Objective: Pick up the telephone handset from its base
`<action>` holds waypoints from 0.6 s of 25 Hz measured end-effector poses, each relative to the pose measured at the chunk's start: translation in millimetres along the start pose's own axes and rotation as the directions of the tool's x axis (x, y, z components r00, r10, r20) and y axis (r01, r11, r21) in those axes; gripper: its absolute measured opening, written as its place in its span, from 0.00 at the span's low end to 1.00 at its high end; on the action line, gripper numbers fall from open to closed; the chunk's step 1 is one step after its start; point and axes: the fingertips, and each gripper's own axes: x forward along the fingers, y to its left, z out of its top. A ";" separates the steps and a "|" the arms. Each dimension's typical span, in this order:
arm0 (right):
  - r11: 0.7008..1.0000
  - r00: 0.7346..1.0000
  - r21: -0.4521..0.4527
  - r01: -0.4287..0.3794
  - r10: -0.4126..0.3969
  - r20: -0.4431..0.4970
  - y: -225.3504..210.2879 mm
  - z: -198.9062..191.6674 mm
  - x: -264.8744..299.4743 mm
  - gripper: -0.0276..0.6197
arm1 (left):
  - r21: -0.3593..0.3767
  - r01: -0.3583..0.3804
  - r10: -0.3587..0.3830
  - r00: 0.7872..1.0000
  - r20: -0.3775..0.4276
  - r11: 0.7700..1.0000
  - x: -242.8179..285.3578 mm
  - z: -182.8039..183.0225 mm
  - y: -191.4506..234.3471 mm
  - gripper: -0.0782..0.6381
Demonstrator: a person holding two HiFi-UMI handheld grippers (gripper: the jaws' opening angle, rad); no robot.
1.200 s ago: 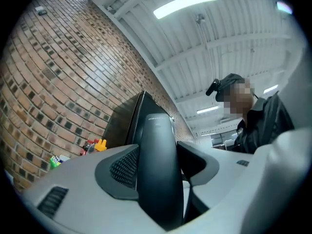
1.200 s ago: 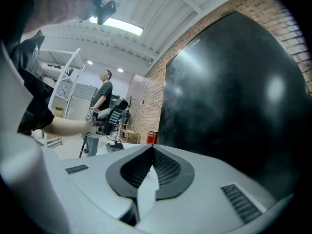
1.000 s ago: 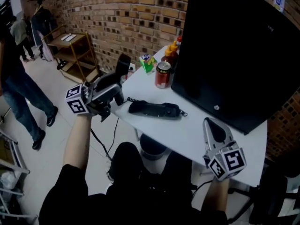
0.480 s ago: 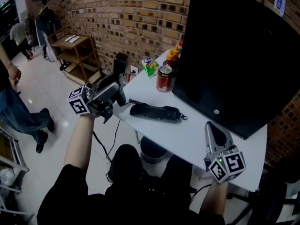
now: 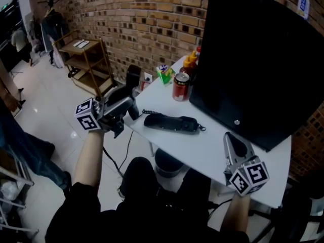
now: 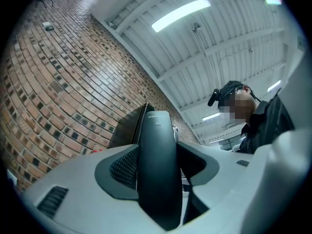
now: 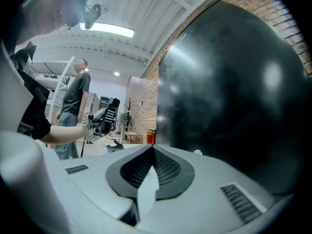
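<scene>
The black telephone handset [image 5: 133, 76] is clamped upright in my left gripper [image 5: 126, 104], held off the table's left edge and apart from its base. In the left gripper view the handset [image 6: 157, 145] fills the gap between the jaws of the left gripper [image 6: 158, 184], and both pads press on it. The black base [image 5: 169, 124] lies flat on the white table [image 5: 202, 151], with a coiled cord at its left end. My right gripper [image 5: 234, 142] hovers over the table's near right part, shut and empty; the right gripper view shows the right gripper [image 7: 147, 179] with its jaws meeting.
A large black monitor [image 5: 253, 59] stands along the table's right. A red can [image 5: 180, 86], sauce bottles [image 5: 191, 61] and a green packet [image 5: 164, 75] sit at the far end. A wooden shelf [image 5: 83, 59] stands by the brick wall; a person's legs [image 5: 23, 151] are at left.
Both grippers stay about where they were, the handset still held. The person at the left has walked nearer and lower in the head view.
</scene>
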 end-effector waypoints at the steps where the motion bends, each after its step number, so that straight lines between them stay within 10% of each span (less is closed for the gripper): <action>1: 1.000 1.000 0.003 -0.001 0.001 -0.001 -0.7 -0.2 0.4 0.06 | -0.004 0.000 0.000 1.000 -0.003 1.000 -0.4 -0.7 0.4 0.47; 15: 0.997 0.999 -0.068 -0.031 0.029 -0.033 8.6 2.8 3.0 0.06 | 0.025 0.011 -0.009 0.998 -0.069 1.000 1.6 -12.2 -8.0 0.47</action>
